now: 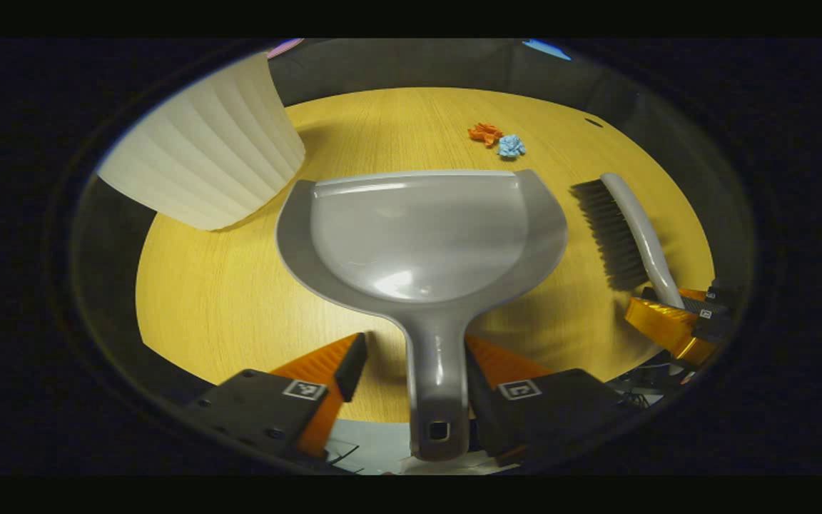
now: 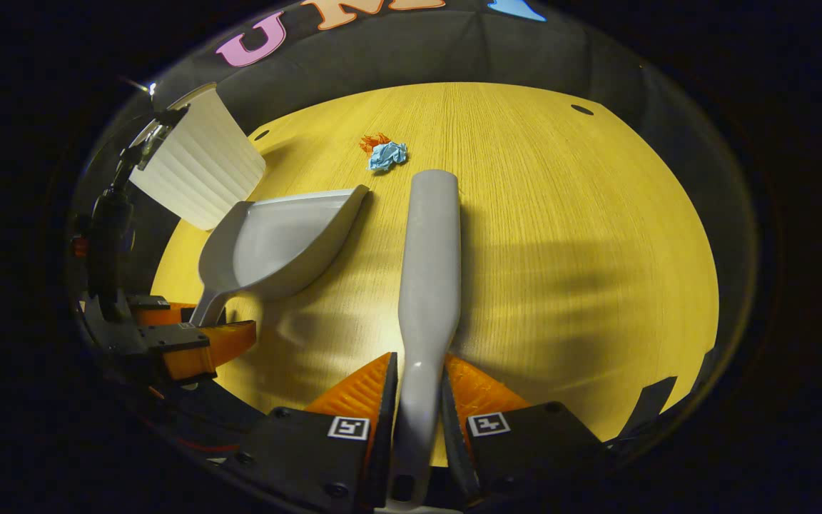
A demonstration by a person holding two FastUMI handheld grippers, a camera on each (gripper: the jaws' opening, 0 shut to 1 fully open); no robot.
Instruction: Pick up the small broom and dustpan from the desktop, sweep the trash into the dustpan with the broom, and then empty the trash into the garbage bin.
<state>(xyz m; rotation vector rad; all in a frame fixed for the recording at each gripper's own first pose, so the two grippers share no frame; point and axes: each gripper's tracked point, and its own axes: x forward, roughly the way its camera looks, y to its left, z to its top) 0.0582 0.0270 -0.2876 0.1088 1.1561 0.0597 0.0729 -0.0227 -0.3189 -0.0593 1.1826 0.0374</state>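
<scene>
wooden desktop (image 2: 561, 235), dark booth walls, possibly two paper scraps (image 1: 498, 140)

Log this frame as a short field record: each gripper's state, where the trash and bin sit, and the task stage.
left gripper: open, fingers either side of the dustpan handle, a gap on its left side
right gripper: shut on the broom handle
trash: orange scrap and blue scrap, side by side on the desktop beyond the dustpan's front edge
garbage bin: white, ribbed, at the desk's far left
stage: broom gripped, dustpan not yet gripped, no sweeping done
</scene>
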